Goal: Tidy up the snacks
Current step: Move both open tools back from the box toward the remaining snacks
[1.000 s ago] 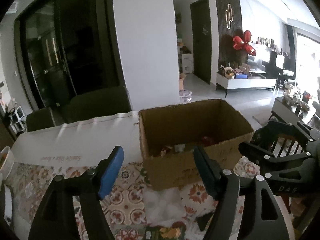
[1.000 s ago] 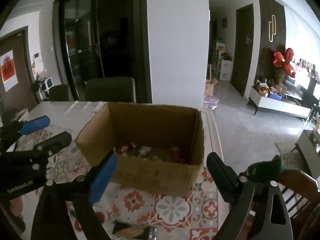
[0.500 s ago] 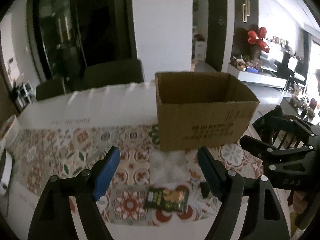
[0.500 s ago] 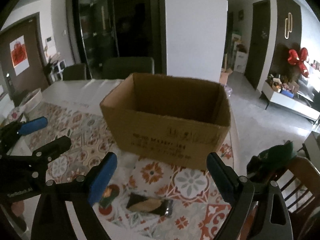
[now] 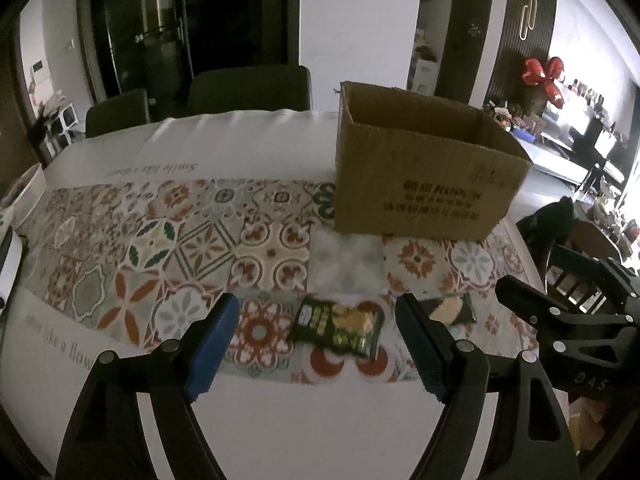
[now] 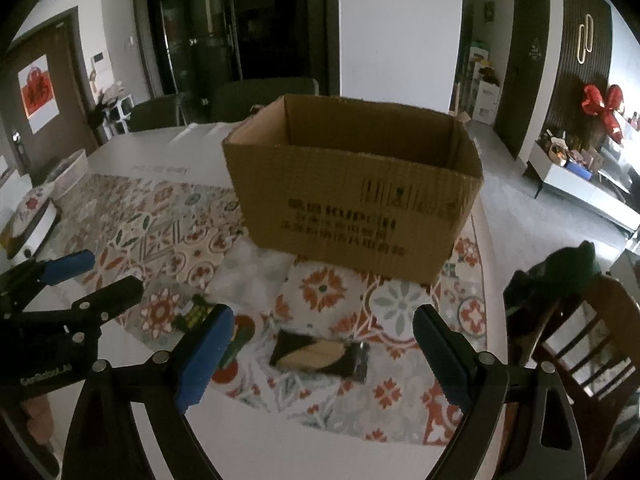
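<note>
The white table [image 5: 320, 420] lies bare near its front edge. Both tongs, left [image 5: 320, 344] and right [image 6: 324, 354], gape empty above a green snack packet [image 5: 338, 330] and black snack packet [image 6: 320, 356] before the open brown cardboard box [image 6: 352, 208], its inside hidden.

Your desk [image 5: 280, 420] is white under a patterned tile-print mat [image 5: 168, 248]. On the mat you have an open cardboard box [image 6: 352, 204], a green snack packet [image 5: 338, 326] and a dark snack packet [image 6: 320, 355] just beside it.
</note>
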`<state>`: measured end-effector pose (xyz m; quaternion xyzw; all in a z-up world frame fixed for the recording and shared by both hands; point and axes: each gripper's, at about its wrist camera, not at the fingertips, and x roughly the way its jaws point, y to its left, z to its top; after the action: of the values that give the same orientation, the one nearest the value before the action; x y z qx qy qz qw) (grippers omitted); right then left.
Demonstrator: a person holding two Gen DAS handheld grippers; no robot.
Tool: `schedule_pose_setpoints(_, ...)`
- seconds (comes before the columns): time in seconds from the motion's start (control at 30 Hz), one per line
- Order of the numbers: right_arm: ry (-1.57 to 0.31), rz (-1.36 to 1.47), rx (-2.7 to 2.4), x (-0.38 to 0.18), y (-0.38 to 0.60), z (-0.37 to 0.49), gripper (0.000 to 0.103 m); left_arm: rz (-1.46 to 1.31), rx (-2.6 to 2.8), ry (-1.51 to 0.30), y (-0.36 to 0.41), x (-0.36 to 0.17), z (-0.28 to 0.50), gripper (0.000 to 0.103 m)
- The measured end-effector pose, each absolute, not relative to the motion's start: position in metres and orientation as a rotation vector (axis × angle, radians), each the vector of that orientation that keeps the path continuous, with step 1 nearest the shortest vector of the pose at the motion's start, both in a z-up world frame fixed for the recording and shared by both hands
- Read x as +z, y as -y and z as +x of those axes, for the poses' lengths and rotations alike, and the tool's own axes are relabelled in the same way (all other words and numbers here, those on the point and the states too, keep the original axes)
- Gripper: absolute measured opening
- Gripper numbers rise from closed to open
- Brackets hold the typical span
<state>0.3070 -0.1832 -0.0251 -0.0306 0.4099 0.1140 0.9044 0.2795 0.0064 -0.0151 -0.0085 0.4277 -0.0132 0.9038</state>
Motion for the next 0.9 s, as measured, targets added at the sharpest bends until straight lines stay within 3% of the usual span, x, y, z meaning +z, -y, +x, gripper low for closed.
schedule_pose_setpoints(0.37, -0.849, -0.018, 0.235, -0.039, 0.188, 0.272, 0.092, 0.043, -0.073, -0.847, -0.002, -0.023, 0.245, 0.082)
schedule_pose_setpoints(0.63, -0.731, -0.01, 0.17, -0.045, 0.184, 0.25, 0.092, 0.078, -0.164, -0.805, -0.004, -0.044, 0.245, 0.096)
schedule_pose_setpoints(0.9, -0.758, 0.073, 0.103, -0.075, 0.191, 0.267, 0.092, 0.123, -0.203, -0.798, -0.004, -0.075, 0.261, 0.098)
